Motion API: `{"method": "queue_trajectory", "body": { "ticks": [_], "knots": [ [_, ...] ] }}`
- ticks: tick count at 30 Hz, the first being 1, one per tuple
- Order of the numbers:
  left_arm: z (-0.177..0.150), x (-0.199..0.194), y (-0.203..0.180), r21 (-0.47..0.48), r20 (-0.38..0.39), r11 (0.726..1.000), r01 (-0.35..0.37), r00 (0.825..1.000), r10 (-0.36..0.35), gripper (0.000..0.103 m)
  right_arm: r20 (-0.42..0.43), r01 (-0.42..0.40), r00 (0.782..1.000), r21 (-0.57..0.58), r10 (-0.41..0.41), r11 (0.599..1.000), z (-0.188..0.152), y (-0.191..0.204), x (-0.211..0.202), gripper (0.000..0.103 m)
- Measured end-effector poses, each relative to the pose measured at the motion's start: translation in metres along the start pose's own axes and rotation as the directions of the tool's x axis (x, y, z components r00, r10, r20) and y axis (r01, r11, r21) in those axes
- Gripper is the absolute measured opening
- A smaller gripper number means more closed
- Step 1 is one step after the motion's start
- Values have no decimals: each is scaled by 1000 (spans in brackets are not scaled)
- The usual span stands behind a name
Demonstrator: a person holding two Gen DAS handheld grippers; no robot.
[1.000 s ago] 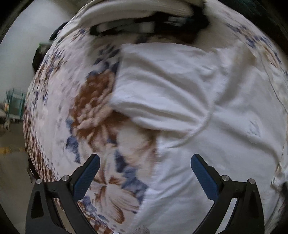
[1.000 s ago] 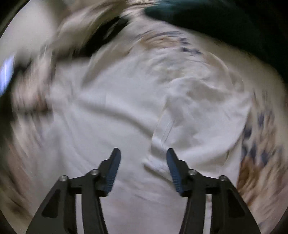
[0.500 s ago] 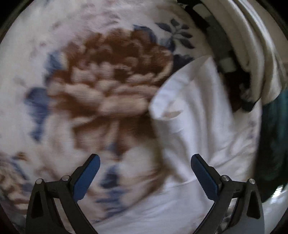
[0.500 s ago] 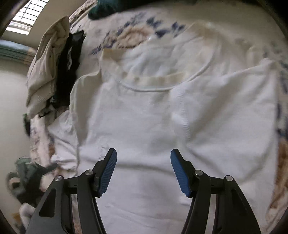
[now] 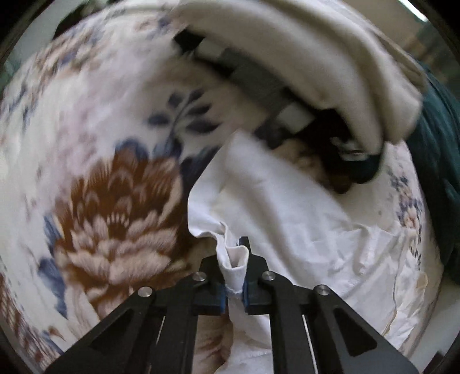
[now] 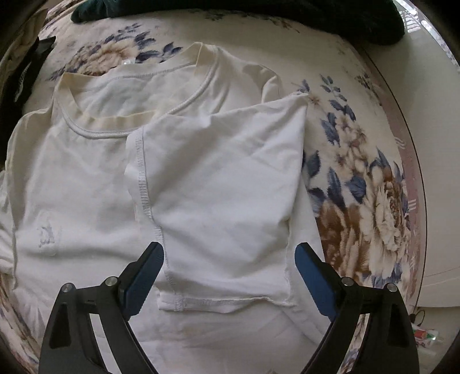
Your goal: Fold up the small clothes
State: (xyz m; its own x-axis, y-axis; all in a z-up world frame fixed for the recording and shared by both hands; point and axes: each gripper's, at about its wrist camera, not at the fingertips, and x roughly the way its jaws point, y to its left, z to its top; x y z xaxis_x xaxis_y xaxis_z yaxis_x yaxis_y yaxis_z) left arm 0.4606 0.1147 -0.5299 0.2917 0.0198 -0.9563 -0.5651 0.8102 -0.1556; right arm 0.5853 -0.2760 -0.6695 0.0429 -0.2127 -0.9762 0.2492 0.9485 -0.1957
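A white T-shirt (image 6: 86, 178) lies flat on the floral blanket (image 6: 359, 184), neck toward the top of the right wrist view. Its right sleeve (image 6: 224, 195) is folded inward over the chest. My right gripper (image 6: 230, 273) hovers above that folded sleeve, jaws opening wide, nothing between the pads. In the left wrist view my left gripper (image 5: 233, 276) is shut on a bunched edge of the white T-shirt (image 5: 287, 207), and the pinched cloth stands up between the blue pads.
A pile of cream and dark clothes (image 5: 302, 66) lies beyond the shirt in the left wrist view. Dark green fabric (image 6: 316, 17) sits at the blanket's far side. The blanket's edge and pale floor (image 6: 431, 143) run down the right.
My left gripper moved over to the shirt's edge and closed on it. My right gripper spread wider and settled above the folded sleeve.
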Motion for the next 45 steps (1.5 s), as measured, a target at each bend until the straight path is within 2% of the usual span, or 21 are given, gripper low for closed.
{"method": "queue_trajectory", "body": {
  "ticks": [4, 6, 8, 13, 15, 18, 21, 23, 24, 26, 28, 29, 31, 35, 37, 38, 39, 41, 42, 43, 45],
  "knots": [
    [-15, -29, -38, 183, 130, 982, -40, 991, 16, 5, -3, -22, 1000, 14, 22, 1000, -4, -5, 1, 94],
    [-20, -48, -67, 295, 183, 955, -42, 983, -13, 4, -14, -39, 999, 29, 39, 999, -5, -10, 3, 94],
    [-39, -63, -96, 424, 212, 905, -40, 976, -56, 5, -23, -56, 998, 51, 57, 997, -8, -19, 5, 94],
    [-103, -59, -166, 637, 132, 771, 24, 981, -141, 5, -56, -70, 996, 102, 76, 992, -19, -48, 9, 94],
    [-126, -49, -185, 677, 82, 734, 47, 987, -138, 5, -80, -75, 993, 118, 85, 990, -24, -62, 11, 94],
    [-155, -29, -206, 704, 2, 706, 79, 994, -114, 5, -102, -78, 991, 124, 91, 989, -27, -80, 14, 94],
    [-165, -23, -203, 674, -77, 730, 111, 994, -81, 9, -102, -123, 985, 144, 138, 982, -27, -98, 11, 94],
    [-158, -33, -185, 625, -51, 778, 70, 997, -49, 10, -87, -189, 975, 149, 203, 971, -24, -105, 7, 94],
    [-145, -39, -171, 570, -24, 821, 36, 999, -27, 15, -78, -199, 974, 137, 211, 970, -22, -104, 3, 94],
    [-129, -43, -150, 492, 19, 870, -10, 1000, 0, 37, -65, -210, 974, 102, 217, 972, -19, -101, -2, 94],
    [-112, -42, -133, 469, 90, 879, -79, 995, 41, 59, -60, -197, 978, 75, 202, 978, -17, -94, -4, 94],
    [-108, -39, -129, 497, 132, 858, -127, 989, 69, 61, -60, -188, 980, 67, 192, 980, -17, -90, -3, 94],
    [-107, -28, -133, 612, 216, 753, -242, 967, 135, 61, -66, -187, 979, 69, 192, 980, -15, -86, 1, 94],
    [-125, -2, -154, 808, 333, 452, -378, 926, 179, 61, -68, -182, 980, 93, 188, 979, -16, -82, 9, 94],
    [-134, 11, -162, 847, 360, 346, -404, 914, 187, 61, -74, -177, 980, 107, 186, 978, -15, -84, 12, 94],
    [-136, 15, -165, 853, 374, 310, -419, 906, 197, 61, -77, -176, 980, 108, 185, 978, -15, -85, 13, 94],
    [-134, 22, -167, 856, 376, 290, -427, 901, 215, 61, -79, -173, 980, 107, 182, 979, -15, -85, 14, 94],
    [-126, 25, -168, 859, 358, 308, -409, 910, 211, 59, -82, -168, 981, 100, 177, 981, -14, -85, 15, 94],
    [-123, 21, -166, 862, 345, 324, -391, 919, 191, 34, -82, -164, 982, 95, 172, 982, -14, -85, 14, 94],
    [-118, 17, -164, 868, 322, 342, -360, 932, 164, 2, -80, -161, 982, 93, 168, 983, -16, -82, 14, 94],
    [-111, 12, -163, 870, 313, 355, -341, 940, 136, 2, -77, -157, 984, 83, 164, 984, -18, -79, 16, 94]
  ]
}}
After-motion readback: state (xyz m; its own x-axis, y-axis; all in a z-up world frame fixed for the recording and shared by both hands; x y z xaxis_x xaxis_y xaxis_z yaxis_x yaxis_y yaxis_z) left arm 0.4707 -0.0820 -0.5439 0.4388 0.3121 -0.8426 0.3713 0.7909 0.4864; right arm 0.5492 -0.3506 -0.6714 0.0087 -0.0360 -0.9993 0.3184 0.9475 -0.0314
